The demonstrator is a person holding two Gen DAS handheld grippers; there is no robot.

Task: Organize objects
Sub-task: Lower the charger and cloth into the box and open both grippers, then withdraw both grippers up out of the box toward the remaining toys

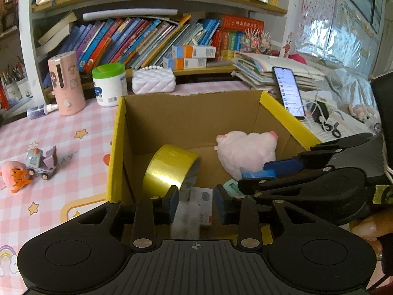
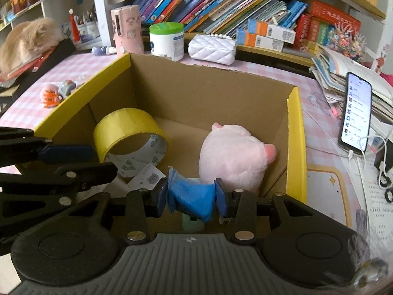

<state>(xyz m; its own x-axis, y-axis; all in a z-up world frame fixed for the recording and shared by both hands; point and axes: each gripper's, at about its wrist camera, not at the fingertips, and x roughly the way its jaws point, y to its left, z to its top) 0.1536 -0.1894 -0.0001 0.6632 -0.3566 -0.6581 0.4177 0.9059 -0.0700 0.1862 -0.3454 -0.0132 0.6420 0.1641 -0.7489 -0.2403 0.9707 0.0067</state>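
A: Hanging over the near edge of the cardboard box (image 2: 208,91), the right gripper (image 2: 191,195) is seen pinching a crumpled blue cloth-like item (image 2: 194,198) between its blue pads (image 2: 222,196)

B: And the left gripper (image 1: 195,202)?

A: Its jaws are held spread, with nothing gripped between them; a small white printed card (image 1: 202,201) is seen beyond the gap, lying low inside the box (image 1: 191,120). Whether it is touched cannot be told

B: What is shown inside the box?

A: A roll of yellow tape (image 2: 130,137) is pictured on its side at the left of the box floor, and a pink plush toy (image 2: 233,157) is placed to the right, apart from the roll. The same roll (image 1: 169,167) and plush (image 1: 246,151) are caught by the left wrist view, with the right gripper (image 1: 255,173) reaching in from the right beside the plush

B: And outside the box?

A: A small toy truck (image 1: 41,162) and an orange-and-pink toy (image 1: 14,175) are left on the pink checked bench (image 1: 61,127), well to the left of the box. A pink cylindrical device (image 1: 66,83), a green-lidded white tub (image 1: 109,84) and a white quilted purse (image 1: 153,80) are lined up behind the box, below shelves of books (image 1: 137,41). A lit phone (image 1: 288,91) is propped to the right of the box, against a stack of papers
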